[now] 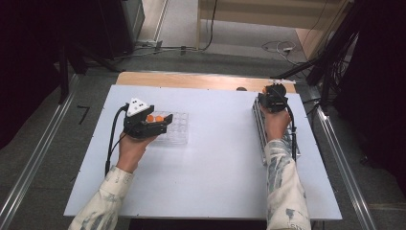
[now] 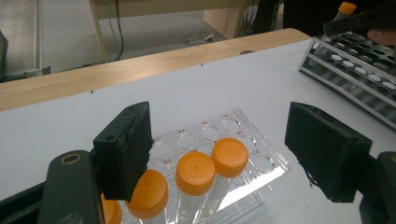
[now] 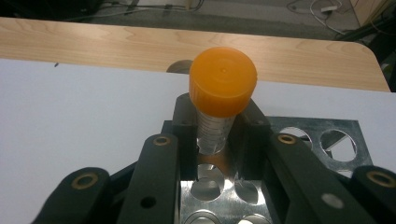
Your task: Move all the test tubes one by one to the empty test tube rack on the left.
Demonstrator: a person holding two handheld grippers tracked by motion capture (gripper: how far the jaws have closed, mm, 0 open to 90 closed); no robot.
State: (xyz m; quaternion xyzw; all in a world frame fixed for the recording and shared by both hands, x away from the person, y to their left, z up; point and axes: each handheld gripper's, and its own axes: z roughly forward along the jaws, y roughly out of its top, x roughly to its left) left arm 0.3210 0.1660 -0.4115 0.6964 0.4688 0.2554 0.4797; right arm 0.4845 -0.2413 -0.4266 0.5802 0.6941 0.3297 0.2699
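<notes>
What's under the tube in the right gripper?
The metal rack lies under the tube, which the right gripper holds over round holes at its far end. The jaws cover the tube's lower end, so I cannot tell whether it has entered a hole.

Both forearms come in from the bottom of the high view in pale patterned sleeves; the left hand (image 1: 130,149) holds the left gripper (image 1: 160,125) low over the left part of the surface, pointing to the right, its grey three-cornered plate on top and its cable trailing back beside the wrist; its jaws stand wide apart; the right hand (image 1: 276,122) reaches farther forward, holding the right gripper (image 1: 274,96) near the far right edge; its jaws are closed on an orange-capped tube (image 3: 219,105).
</notes>
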